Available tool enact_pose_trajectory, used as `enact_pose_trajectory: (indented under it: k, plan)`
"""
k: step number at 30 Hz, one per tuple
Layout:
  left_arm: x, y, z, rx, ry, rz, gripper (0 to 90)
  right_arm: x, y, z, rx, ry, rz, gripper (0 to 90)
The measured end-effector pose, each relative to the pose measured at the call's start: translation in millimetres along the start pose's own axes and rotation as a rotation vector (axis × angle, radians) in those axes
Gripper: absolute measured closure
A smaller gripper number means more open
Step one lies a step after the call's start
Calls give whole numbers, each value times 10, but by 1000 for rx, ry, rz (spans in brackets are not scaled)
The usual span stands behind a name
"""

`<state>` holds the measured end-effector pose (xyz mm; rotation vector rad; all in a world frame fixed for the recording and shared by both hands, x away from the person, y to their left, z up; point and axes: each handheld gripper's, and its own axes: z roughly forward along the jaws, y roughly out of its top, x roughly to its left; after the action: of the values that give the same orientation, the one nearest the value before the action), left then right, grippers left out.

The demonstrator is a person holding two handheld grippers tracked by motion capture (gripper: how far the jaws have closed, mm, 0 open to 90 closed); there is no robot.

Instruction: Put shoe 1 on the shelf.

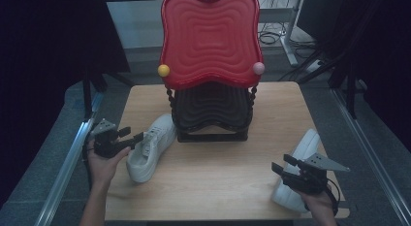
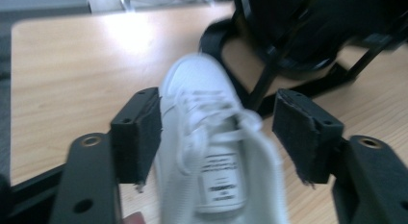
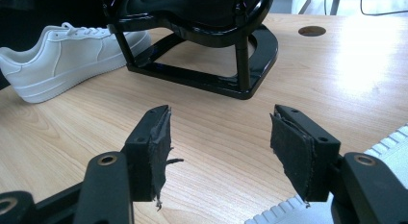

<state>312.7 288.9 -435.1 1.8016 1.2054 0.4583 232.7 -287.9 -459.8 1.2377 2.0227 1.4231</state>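
The two-tier stand point(image 1: 211, 66) is the biggest thing here: a red wavy tray on top, a black one beneath, on a black frame at the back middle of the wooden bench point(image 1: 218, 172). A yellow ball point(image 1: 164, 70) and a pink ball point(image 1: 259, 68) sit at the red tray's lower corners.

Left of the stand's base lies a white sneaker point(image 1: 151, 147), laced, low-cut, smooth upper, its toe toward the stand's foot and just beside it, its heel toward the person. In the left gripper view the shoe's tongue and label lie between the two black jaws, but that picture is blurred; the pads seem to stand clear of the shoe on both sides. The left gripper point(image 1: 127, 137) is at the sneaker's heel end, jaws wide.

Right of the stand and well apart from it, a second white sneaker point(image 1: 300, 163) lies along the bench's right edge, partly under the right gripper point(image 1: 282, 167). That gripper's jaws are spread wide with nothing between them, pointing toward the stand's base across bare wood.

The stand's black frame blocks the way behind the left shoe. Open bench runs in front of the stand, between the two shoes, up to the near edge.
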Motion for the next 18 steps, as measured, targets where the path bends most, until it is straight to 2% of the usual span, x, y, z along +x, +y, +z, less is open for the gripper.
enact_pose_trajectory:
  k: [4, 8, 10, 11, 15, 18]
  plan:
    - [135, -57, 177, 55, -11, -4, 296, -13, -11, 13, 7, -3, 4, 385]
    - [196, -112, 228, 80, 11, 14, 332, -20, -16, 17, 10, -8, 7, 376]
    - [207, -120, 239, 86, 3, 23, 349, -16, -14, 19, 11, -6, 8, 374]
    - [213, -125, 264, 104, -3, 35, 355, -15, -14, 23, 12, -6, 6, 374]
    - [205, -139, 340, 147, 8, 69, 385, -7, -24, 44, 19, -8, 3, 372]
    - [209, -164, 399, 179, 10, 86, 440, -9, -22, 41, 18, -7, 2, 371]
